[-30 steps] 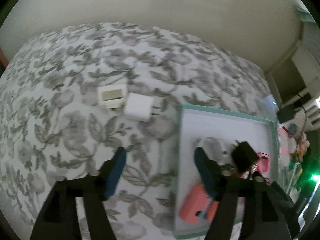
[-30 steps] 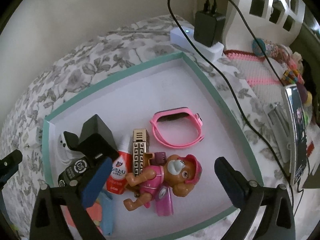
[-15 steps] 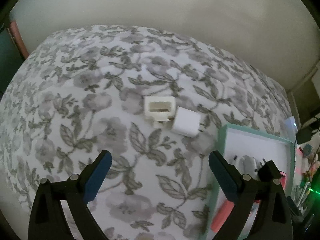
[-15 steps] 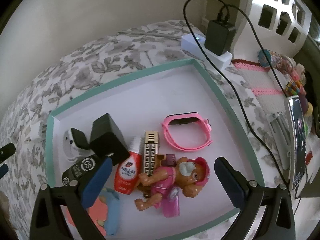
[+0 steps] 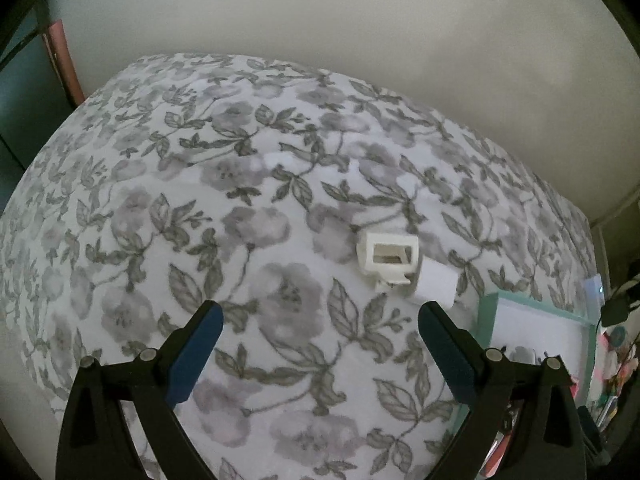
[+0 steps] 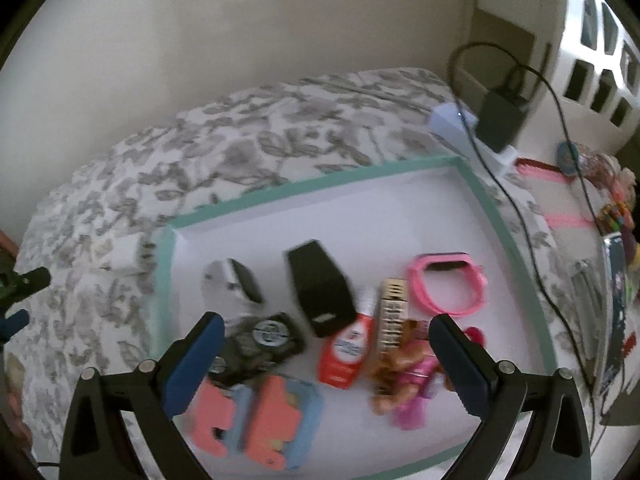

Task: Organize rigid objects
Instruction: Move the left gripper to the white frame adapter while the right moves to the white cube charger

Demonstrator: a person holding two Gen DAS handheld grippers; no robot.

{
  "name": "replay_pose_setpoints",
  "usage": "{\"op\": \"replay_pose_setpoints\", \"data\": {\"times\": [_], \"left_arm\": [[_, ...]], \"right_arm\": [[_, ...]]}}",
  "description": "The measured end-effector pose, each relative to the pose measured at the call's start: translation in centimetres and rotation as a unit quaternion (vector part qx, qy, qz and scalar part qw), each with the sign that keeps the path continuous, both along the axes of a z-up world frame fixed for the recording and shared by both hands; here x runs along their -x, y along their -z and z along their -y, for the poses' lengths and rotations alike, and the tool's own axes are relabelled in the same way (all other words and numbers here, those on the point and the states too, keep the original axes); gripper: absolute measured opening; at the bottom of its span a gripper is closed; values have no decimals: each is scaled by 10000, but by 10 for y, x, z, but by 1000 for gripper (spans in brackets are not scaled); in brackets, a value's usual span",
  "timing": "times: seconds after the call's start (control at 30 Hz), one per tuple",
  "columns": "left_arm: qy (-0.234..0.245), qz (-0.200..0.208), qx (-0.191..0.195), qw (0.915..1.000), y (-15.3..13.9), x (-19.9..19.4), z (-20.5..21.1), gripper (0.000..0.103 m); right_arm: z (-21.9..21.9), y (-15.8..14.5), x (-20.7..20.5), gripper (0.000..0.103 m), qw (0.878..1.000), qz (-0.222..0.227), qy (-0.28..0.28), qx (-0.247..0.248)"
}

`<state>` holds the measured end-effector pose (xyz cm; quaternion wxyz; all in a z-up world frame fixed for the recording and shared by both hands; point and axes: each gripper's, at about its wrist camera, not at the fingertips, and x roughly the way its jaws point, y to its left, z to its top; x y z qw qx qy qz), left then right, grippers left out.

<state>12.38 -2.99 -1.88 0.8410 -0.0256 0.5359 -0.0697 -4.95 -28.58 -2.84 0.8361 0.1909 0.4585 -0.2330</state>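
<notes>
Over the floral bed (image 5: 248, 216) we hold the left gripper (image 5: 316, 324) wide and empty, short of the white clip (image 5: 388, 260), while our right gripper (image 6: 320, 336) gapes emptily above the tray (image 6: 256, 204).

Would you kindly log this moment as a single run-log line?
left claw: open, empty, over bedspread | right claw: open, empty, over tray | outside tray: white clip, white charger

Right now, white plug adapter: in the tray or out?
Out. The white plug adapter lies on the floral cloth beside the hollow white block, outside the teal-rimmed tray.
</notes>
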Motion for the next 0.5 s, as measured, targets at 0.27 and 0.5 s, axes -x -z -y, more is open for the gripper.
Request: {"op": "replay_pose_setpoints", "data": {"times": [0.27,0.5], "left_arm": [[34,-148,111,9998,13,-29,-3,98],[118,-415,312,9986,35,-60,9,98]], "right_arm": [[-48,-20,-60,103,9963,347,-763,-163],[-84,6,-118,103,9908,27,-1351,-109]]}}
